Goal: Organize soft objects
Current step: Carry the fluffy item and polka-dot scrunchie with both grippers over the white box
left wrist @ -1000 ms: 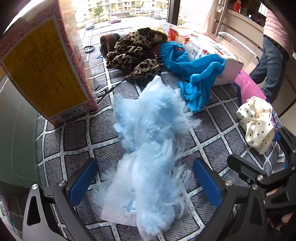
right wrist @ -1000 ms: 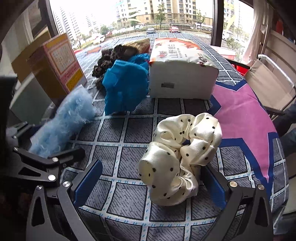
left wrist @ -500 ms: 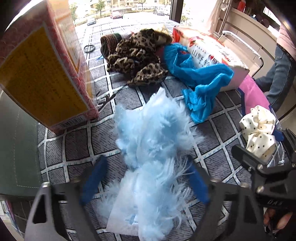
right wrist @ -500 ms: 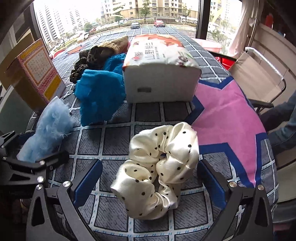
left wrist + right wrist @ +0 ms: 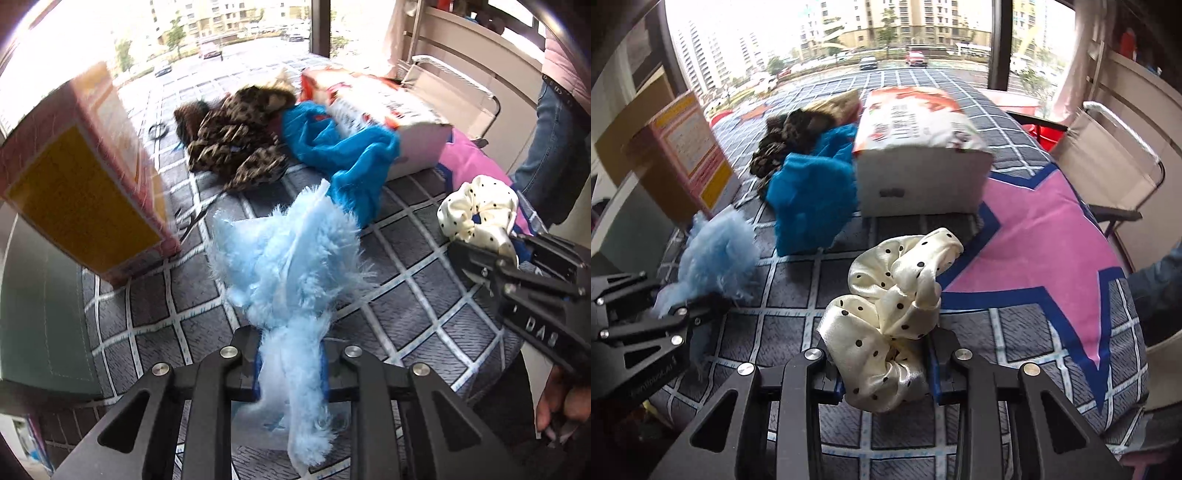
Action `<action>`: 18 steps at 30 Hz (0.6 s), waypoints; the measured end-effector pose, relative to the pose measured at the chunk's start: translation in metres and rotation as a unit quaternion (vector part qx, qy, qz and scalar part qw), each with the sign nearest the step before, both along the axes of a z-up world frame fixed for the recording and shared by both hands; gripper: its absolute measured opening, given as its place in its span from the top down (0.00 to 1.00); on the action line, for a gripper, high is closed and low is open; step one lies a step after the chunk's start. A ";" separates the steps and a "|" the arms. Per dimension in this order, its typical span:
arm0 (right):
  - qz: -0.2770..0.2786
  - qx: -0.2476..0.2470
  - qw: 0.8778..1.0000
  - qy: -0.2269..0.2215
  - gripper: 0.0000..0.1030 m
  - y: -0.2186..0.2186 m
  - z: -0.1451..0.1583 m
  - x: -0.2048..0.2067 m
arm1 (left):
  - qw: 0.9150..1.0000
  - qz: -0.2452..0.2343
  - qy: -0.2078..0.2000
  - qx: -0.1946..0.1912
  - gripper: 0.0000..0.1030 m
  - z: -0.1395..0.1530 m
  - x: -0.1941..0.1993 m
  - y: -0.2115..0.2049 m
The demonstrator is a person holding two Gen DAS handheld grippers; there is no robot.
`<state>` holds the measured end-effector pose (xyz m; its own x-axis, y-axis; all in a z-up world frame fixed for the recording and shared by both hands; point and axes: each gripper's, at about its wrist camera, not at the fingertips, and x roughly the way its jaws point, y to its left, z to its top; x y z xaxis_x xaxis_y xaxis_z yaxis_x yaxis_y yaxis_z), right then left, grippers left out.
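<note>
Nearest to me, both sets of fingers have gone from spread wide to closed on fabric within the last second. My left gripper (image 5: 290, 369) is closing, and its fingers already pinch the lower end of the pale blue fluffy piece (image 5: 288, 258), which hangs bunched and seems to be coming up off the grey checked surface (image 5: 155, 306). My right gripper (image 5: 884, 373) has its fingers pressed into the cream polka-dot scrunchie (image 5: 886, 314), squeezing its near loop; the far loop sticks up free. I read this as both picks made, so the next job is carrying each item to wherever it belongs.

Further out lie the bright blue cloth (image 5: 812, 199) and the leopard-print fabric (image 5: 236, 144), untouched and overlapping against the white tissue pack (image 5: 919, 170). A pink and yellow box (image 5: 77, 184) stands to the left.

The blue pads are mostly buried in fabric, so I cannot judge how deep either grip is. The left view is motion-blurred. No bin or target spot shows anywhere, and a person at the right edge is cut off.
</note>
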<state>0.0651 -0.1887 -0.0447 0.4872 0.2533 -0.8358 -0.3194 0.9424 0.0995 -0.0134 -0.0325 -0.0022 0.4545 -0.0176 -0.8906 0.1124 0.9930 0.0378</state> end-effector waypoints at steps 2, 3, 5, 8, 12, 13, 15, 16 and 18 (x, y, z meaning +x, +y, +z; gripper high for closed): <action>-0.010 0.008 1.000 -0.002 0.67 -0.009 0.005 0.003 | 1.000 -0.014 -0.001 -0.006 0.77 0.006 0.002 -0.006; -0.014 0.008 1.000 -0.005 0.67 -0.013 0.008 0.004 | 1.000 -0.023 -0.003 -0.006 0.77 0.008 0.005 -0.011; -0.027 0.012 1.000 -0.011 0.67 -0.021 0.015 0.008 | 0.999 -0.046 -0.014 -0.004 0.77 0.019 0.007 -0.021; -0.055 0.020 0.998 -0.021 0.67 -0.037 0.027 0.019 | 0.997 -0.073 -0.026 -0.007 0.77 0.033 0.020 -0.038; -0.093 0.026 0.995 -0.027 0.67 -0.059 0.036 0.043 | 0.996 -0.081 -0.039 -0.027 0.77 0.059 0.046 -0.051; -0.100 0.028 0.994 -0.029 0.67 -0.064 0.039 0.050 | 0.995 -0.078 -0.040 -0.038 0.77 0.066 0.059 -0.053; -0.109 0.028 0.993 -0.031 0.67 -0.069 0.046 0.060 | 0.995 -0.075 -0.038 -0.050 0.77 0.073 0.074 -0.057; -0.111 0.031 0.993 -0.035 0.67 -0.070 0.049 0.066 | 0.996 -0.068 -0.040 -0.046 0.77 0.075 0.086 -0.058; -0.112 0.034 0.992 -0.045 0.67 -0.070 0.057 0.080 | 0.997 -0.056 -0.036 -0.038 0.77 0.075 0.107 -0.058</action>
